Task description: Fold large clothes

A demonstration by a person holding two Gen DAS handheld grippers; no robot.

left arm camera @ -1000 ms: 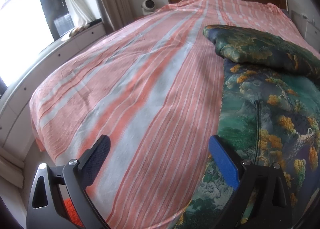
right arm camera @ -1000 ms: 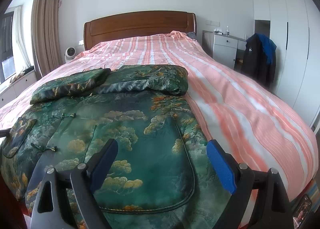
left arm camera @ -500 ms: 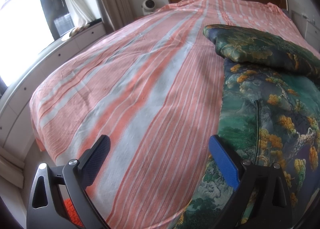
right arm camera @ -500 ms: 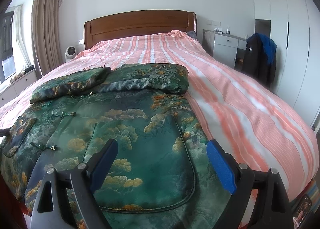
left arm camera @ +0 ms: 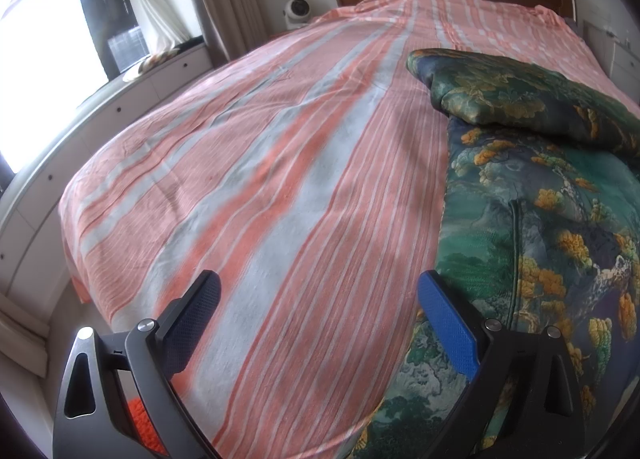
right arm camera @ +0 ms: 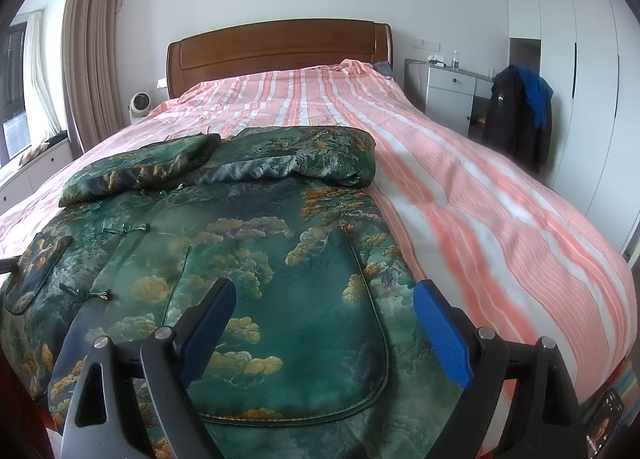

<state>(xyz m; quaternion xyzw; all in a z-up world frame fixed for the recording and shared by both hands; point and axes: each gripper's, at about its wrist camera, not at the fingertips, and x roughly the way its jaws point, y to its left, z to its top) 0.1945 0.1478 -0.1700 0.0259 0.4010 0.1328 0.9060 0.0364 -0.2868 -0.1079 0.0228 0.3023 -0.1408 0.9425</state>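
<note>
A large dark green padded jacket [right arm camera: 248,259] with gold and orange cloud patterns lies flat on the bed, its hem toward me. Both sleeves [right arm camera: 280,163] are folded across its upper part. It also shows in the left wrist view [left arm camera: 560,227] at the right. My right gripper [right arm camera: 324,299] is open and empty, held above the jacket's lower right part. My left gripper [left arm camera: 320,291] is open and empty, over the striped sheet just left of the jacket's edge.
The bed has a pink and white striped sheet [left arm camera: 260,163] and a wooden headboard [right arm camera: 280,47]. A window bench with drawers [left arm camera: 100,107] runs along the left. A small fan [right arm camera: 140,105], a nightstand [right arm camera: 452,95] and a chair with dark coats [right arm camera: 520,119] stand near the walls.
Almost nothing differs. The right wrist view has risen very slightly; both grippers stay open and the jacket has not moved.
</note>
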